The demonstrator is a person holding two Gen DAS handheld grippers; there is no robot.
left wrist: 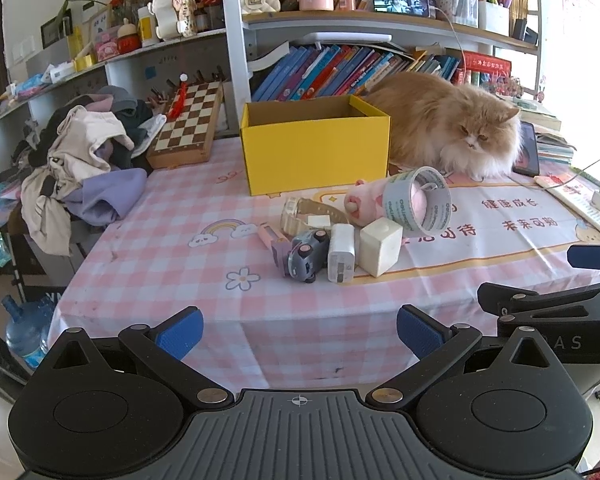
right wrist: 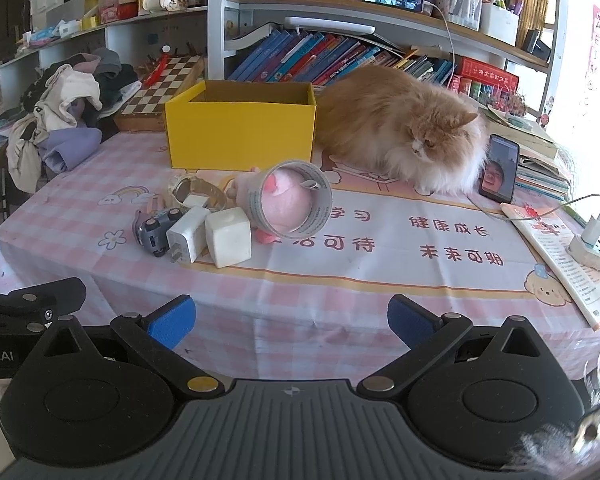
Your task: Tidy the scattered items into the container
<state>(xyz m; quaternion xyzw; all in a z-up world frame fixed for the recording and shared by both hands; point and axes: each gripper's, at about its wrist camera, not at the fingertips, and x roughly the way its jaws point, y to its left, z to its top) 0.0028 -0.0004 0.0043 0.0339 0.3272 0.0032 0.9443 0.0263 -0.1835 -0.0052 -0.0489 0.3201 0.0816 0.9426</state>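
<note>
Currently we hold the left gripper (left wrist: 300, 334) and the right gripper (right wrist: 292, 322) wide apart and empty, both short of the near edge of the table (left wrist: 172, 216). We see the yellow cardboard box (left wrist: 316, 148) upright at the back, top open; its interior is hidden from both views, so we cannot tell the contents. In front of it, well apart from the grippers, lies the cluster: a tape roll (left wrist: 416, 202) tilted around a pink plush toy (right wrist: 286, 202), a watch (left wrist: 312, 210), a toy car (left wrist: 306, 256), a white charger (left wrist: 341, 254) and a white cube (left wrist: 380, 246). An orange cat (left wrist: 448, 124) sits just beside the box.
</note>
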